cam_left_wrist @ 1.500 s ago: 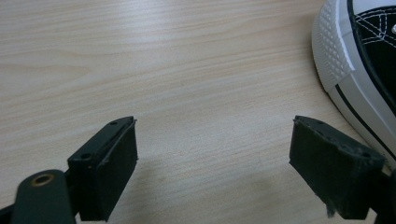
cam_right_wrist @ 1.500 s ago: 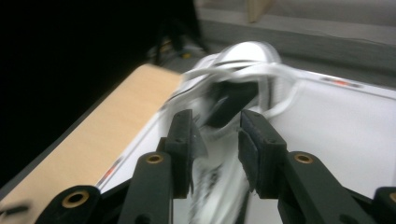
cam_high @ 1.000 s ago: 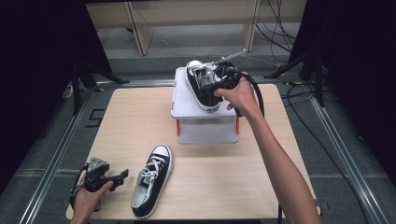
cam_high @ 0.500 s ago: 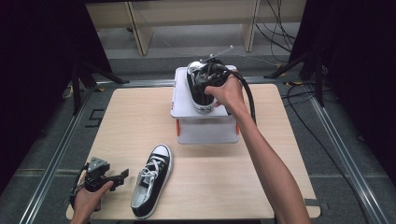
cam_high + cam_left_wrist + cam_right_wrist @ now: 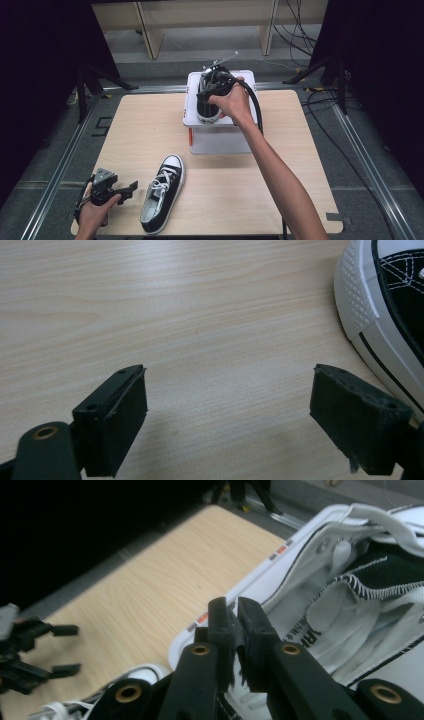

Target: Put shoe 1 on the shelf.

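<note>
On box, tool-gripped sneaker

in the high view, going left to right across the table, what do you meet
left gripper with open fingers → black-and-white sneaker lying on the table → white box, with the second sneaker on top in the right gripper

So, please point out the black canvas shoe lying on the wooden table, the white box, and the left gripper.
black canvas shoe lying on the table (image 5: 161, 197), high view, laces.
white box (image 5: 220, 142), high view, front wall.
left gripper (image 5: 131, 188), high view, between its fingertips.
</note>
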Action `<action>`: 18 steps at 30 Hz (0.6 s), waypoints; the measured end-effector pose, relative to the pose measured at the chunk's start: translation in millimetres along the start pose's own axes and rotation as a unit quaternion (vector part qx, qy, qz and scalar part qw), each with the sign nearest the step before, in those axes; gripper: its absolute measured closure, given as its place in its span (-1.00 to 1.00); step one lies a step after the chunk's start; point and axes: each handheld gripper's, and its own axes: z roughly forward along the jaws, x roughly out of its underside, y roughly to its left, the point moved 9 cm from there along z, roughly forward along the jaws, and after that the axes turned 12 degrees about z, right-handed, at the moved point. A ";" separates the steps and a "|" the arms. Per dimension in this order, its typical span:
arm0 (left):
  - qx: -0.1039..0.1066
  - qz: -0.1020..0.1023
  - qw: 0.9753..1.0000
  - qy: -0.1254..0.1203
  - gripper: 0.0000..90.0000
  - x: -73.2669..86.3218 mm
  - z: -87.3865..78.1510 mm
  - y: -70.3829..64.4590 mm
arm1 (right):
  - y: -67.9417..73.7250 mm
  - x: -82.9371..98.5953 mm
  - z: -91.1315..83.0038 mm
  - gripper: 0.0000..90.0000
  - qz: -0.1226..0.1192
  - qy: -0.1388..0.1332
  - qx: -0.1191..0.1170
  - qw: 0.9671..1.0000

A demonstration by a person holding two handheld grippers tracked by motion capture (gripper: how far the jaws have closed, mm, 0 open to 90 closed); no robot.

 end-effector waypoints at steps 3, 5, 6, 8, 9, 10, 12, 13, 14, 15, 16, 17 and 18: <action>-0.001 0.001 1.000 0.002 -0.67 0.4 -0.4 0.1 | 4.1 0.3 -14.2 0.58 0.004 -0.015 -0.010 1.000; -0.004 0.001 1.000 0.006 -0.67 0.7 -1.5 0.8 | 6.2 2.7 -26.0 0.45 -0.007 -0.034 -0.018 0.999; -0.003 -0.002 1.000 0.002 -0.67 0.1 -1.0 0.5 | 8.6 5.1 -32.6 0.41 -0.002 -0.043 -0.031 0.999; -0.003 0.002 1.000 0.003 -0.67 0.9 0.0 1.1 | 9.3 10.7 -45.5 0.35 0.002 -0.062 -0.049 0.997; -0.004 0.003 1.000 0.005 -0.67 1.4 0.0 1.2 | 7.2 14.8 -51.3 0.32 -0.002 -0.068 -0.050 0.996; 0.000 -0.003 1.000 0.000 -0.67 0.3 -0.2 -0.2 | 6.4 20.4 -55.9 0.31 0.001 -0.068 -0.055 0.996; -0.004 0.000 1.000 0.004 -0.67 0.8 -1.4 1.2 | 1.6 32.1 -63.7 0.28 0.001 -0.072 -0.056 0.996; -0.005 -0.003 1.000 0.003 -0.67 0.8 -1.0 1.2 | -0.3 39.4 -66.1 0.26 0.005 -0.070 -0.059 0.996; -0.005 -0.003 1.000 0.004 -0.67 1.1 -1.0 1.5 | -3.0 46.1 -68.8 0.25 0.003 -0.072 -0.057 0.996; -0.007 -0.001 1.000 0.005 -0.67 1.7 -0.2 2.7 | -5.1 53.2 -70.5 0.24 0.003 -0.074 -0.058 0.996; -0.007 -0.003 1.000 0.005 -0.67 1.6 -0.3 2.5 | -6.8 60.9 -71.6 0.21 0.003 -0.074 -0.059 0.996; -0.007 -0.002 1.000 0.009 -0.67 2.3 -1.4 2.7 | -7.1 69.3 -72.0 0.19 0.007 -0.073 -0.062 0.995; -0.007 -0.002 1.000 0.010 -0.67 2.5 -1.4 2.8 | -6.1 80.0 -70.4 0.16 0.015 -0.074 -0.068 0.995</action>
